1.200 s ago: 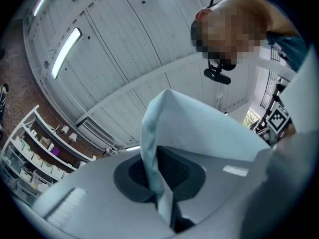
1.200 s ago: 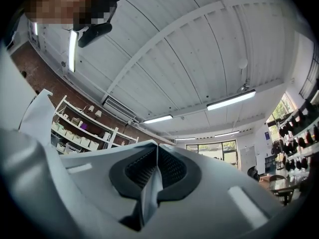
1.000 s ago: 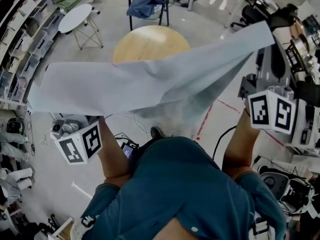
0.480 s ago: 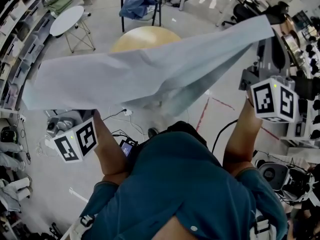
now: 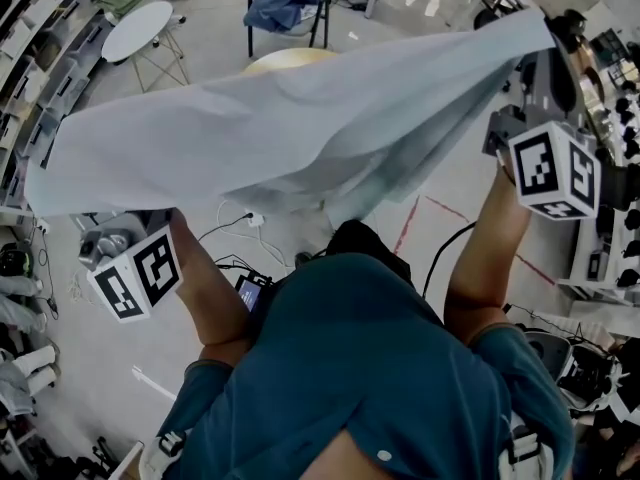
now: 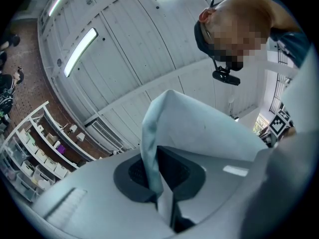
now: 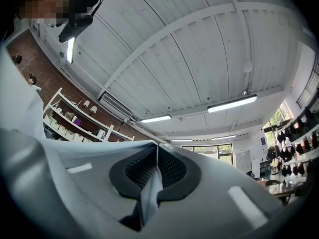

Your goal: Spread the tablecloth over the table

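A pale grey-blue tablecloth [image 5: 290, 133] hangs stretched in the air between my two grippers, raised high in the head view. The left gripper [image 5: 60, 203] is shut on its left corner, and that pinched cloth [image 6: 159, 148] rises between the jaws in the left gripper view. At the upper right the right gripper [image 5: 555, 33] is shut on the other corner, a thin fold [image 7: 149, 193] caught between its jaws. The round wooden table [image 5: 285, 58] lies below, almost wholly hidden by the cloth. Both gripper views point up at the ceiling.
A chair with blue clothing [image 5: 285, 8] stands beyond the round table. A small white folding table [image 5: 140, 28] is at the far left, with shelving [image 5: 30, 98] along the left wall. Cables and a device [image 5: 250, 288] lie on the floor by the person's feet.
Both grippers have lifted the cloth higher and carried it forward. It now covers nearly all of the round table, which was half visible a second ago.
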The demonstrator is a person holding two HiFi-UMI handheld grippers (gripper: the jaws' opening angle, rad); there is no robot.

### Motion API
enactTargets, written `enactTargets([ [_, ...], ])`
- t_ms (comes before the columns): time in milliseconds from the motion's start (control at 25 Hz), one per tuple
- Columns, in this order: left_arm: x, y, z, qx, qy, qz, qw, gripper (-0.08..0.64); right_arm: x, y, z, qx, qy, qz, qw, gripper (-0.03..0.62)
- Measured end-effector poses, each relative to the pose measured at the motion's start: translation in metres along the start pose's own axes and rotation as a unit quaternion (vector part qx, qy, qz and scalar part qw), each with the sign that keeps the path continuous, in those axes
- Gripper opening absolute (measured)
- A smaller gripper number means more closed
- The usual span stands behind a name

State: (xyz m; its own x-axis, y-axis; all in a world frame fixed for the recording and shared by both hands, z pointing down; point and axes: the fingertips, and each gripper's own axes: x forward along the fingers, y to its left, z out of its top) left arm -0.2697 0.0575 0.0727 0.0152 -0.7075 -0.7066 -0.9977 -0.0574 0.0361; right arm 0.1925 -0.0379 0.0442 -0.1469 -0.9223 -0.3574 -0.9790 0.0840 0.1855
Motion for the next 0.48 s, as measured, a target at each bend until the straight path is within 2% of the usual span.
enactTargets([
  [480,0.048,-0.002,-0.045,0.038,0.020,0.023,0.9988,0.000,0.078,-0.025,-0.056,0.025,0.022,0.015,0.999,0.012],
])
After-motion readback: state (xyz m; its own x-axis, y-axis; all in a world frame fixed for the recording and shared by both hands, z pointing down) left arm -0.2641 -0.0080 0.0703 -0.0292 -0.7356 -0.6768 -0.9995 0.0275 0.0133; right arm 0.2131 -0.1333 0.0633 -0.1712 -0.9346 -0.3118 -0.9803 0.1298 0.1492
